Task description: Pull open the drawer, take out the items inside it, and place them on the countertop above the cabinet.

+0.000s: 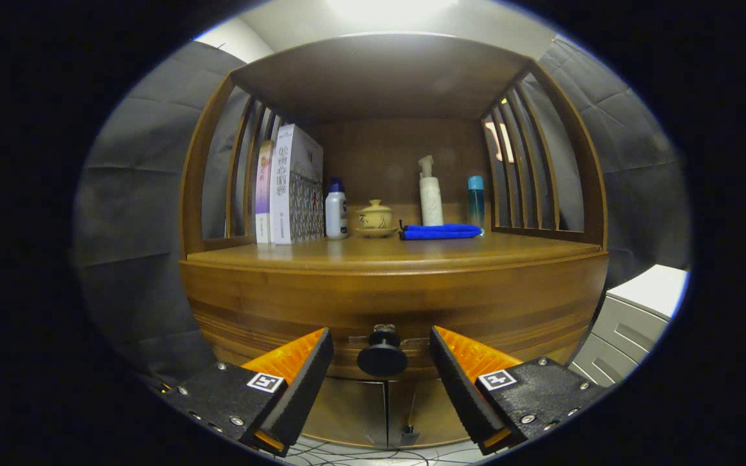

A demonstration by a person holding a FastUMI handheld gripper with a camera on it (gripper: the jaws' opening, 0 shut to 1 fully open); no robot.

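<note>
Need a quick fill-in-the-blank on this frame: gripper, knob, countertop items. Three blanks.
1. The gripper is ____, one finger on each side of the black drawer knob, neither touching it.
2. The drawer is still ____.
3. On the countertop, the folded cloth is ____ in colour.

Missing words: open; closed; blue

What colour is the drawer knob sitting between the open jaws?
Black; the drawer knob shows clearly in the gripper view, between the gripper's open jaws.
</note>
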